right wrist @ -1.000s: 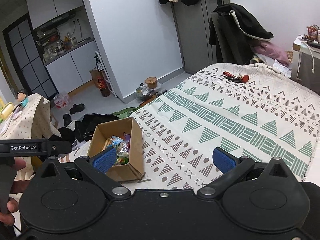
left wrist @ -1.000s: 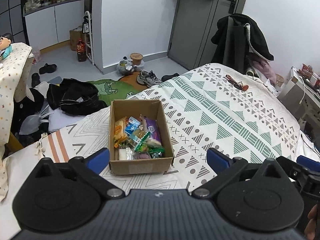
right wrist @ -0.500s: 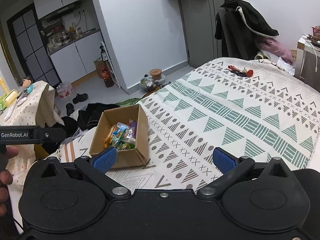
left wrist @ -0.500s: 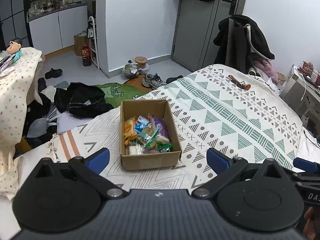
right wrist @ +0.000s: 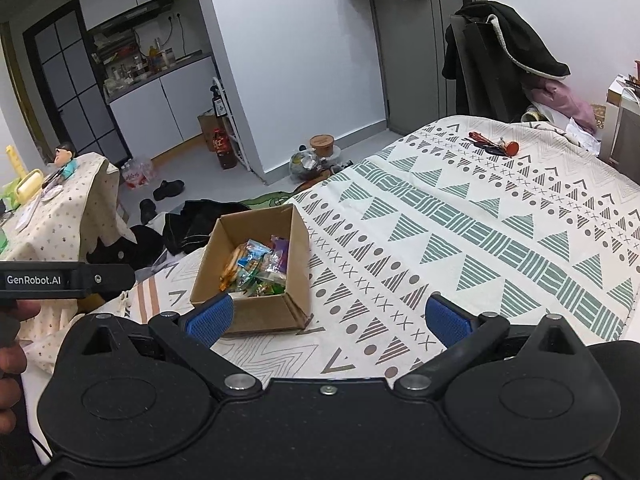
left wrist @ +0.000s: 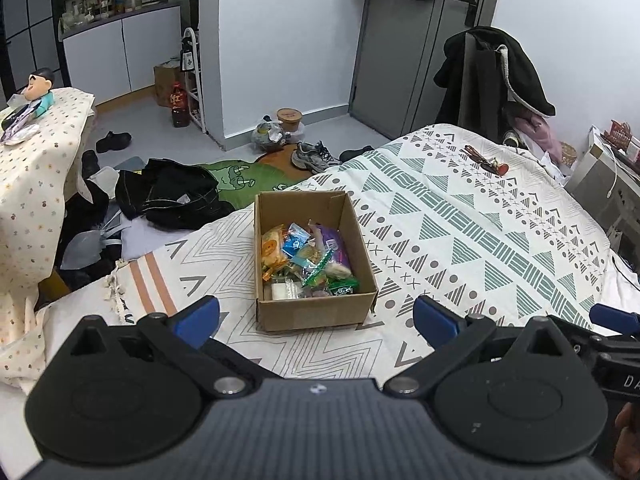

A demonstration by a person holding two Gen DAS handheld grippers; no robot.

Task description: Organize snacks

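— Left claw (left wrist: 316,318) and right claw (right wrist: 328,318)?
— Both spread wide with blue pads, gripping nothing, hovering near the open brown cardboard box (left wrist: 316,312) on the triangle-patterned bed cover (left wrist: 460,232).
— Snacks?
— Colourful snack packets (left wrist: 308,260) lie inside the box.
— Any writing?
— "GenRobot.AI" on the black handle (right wrist: 60,280).

The box's (right wrist: 256,272) near wall hides the lower snack packets (right wrist: 256,270); their labels are too small to read. A hand (right wrist: 10,344) at nine o'clock is cut off.
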